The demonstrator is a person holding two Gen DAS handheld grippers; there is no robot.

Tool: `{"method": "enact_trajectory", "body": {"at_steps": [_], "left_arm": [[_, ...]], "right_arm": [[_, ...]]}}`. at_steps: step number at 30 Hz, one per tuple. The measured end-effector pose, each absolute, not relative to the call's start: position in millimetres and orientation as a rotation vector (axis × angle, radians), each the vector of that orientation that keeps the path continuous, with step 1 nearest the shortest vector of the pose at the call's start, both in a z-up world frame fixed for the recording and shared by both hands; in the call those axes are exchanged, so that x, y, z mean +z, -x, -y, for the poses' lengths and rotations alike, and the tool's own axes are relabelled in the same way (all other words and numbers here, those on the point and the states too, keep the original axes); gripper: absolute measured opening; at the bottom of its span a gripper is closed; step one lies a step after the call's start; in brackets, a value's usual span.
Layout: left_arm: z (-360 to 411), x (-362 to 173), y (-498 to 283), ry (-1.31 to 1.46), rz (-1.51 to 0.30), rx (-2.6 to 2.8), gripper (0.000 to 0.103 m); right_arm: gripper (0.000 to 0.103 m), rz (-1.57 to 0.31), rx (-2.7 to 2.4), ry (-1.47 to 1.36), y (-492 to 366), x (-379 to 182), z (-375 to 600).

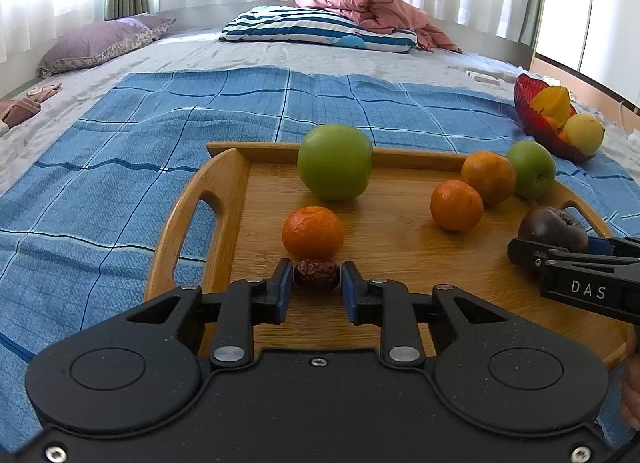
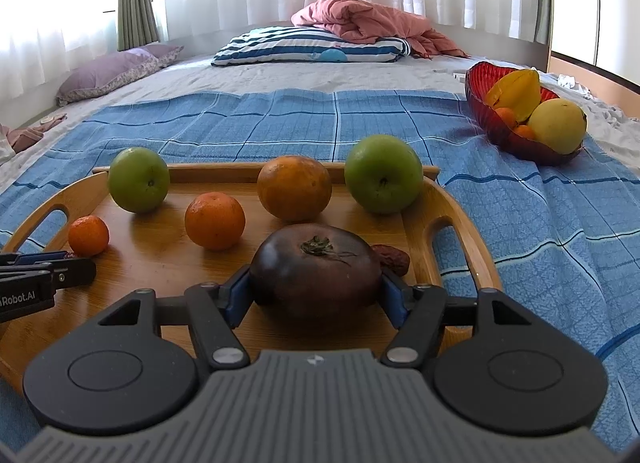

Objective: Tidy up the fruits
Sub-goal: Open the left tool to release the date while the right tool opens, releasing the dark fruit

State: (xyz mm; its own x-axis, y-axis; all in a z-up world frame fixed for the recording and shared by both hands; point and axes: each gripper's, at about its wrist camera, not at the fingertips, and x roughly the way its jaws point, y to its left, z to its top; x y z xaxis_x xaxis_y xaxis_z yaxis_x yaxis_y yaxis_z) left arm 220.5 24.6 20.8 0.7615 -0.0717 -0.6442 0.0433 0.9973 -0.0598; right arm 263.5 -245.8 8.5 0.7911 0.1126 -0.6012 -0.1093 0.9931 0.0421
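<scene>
White letters "DAS" stood on the black body of the right hand-held gripper point(image 1: 576, 259), beside the wooden tray point(image 1: 224, 167). The left hand-held gripper point(image 2: 60, 263) bore the cut-off lettering "Robot.AI".

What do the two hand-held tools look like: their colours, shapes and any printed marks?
Both tools are black, with two round discs on the body and blue pads on the fingers. The left tool has a speckled black body. The right tool has a grey ribbed plate and white letters "DAS" on its side.
</scene>
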Motion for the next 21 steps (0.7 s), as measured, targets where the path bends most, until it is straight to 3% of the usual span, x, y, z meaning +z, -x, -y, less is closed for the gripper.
{"method": "enact_trajectory", "body": {"at_steps": [6,8,15,21], "left_arm": [[-23.9,20.7,-219.4,0.034,-0.701,-0.059,0.040],[-23.8,20.7,-218.9,0.031,-0.700,-0.058,0.043],[-25.0,20.4,-216.0,0.055,-0.703,-0.066,0.074],[-24.7,21.2,-209.8,0.034,-0.689,-0.059,0.088]], "right_arm": [[0.073,-0.648,0.120,-0.006,-263.6,8.4,245.3],[0.078,-0.646,0.120,-0.007,-263.4,8.5,245.8],[0.082,-0.647,0.122,-0.002,-260.8,6.6,246.0],[0.089,-0.640,0.133,0.009,-255.1,7.5,246.1]]}}
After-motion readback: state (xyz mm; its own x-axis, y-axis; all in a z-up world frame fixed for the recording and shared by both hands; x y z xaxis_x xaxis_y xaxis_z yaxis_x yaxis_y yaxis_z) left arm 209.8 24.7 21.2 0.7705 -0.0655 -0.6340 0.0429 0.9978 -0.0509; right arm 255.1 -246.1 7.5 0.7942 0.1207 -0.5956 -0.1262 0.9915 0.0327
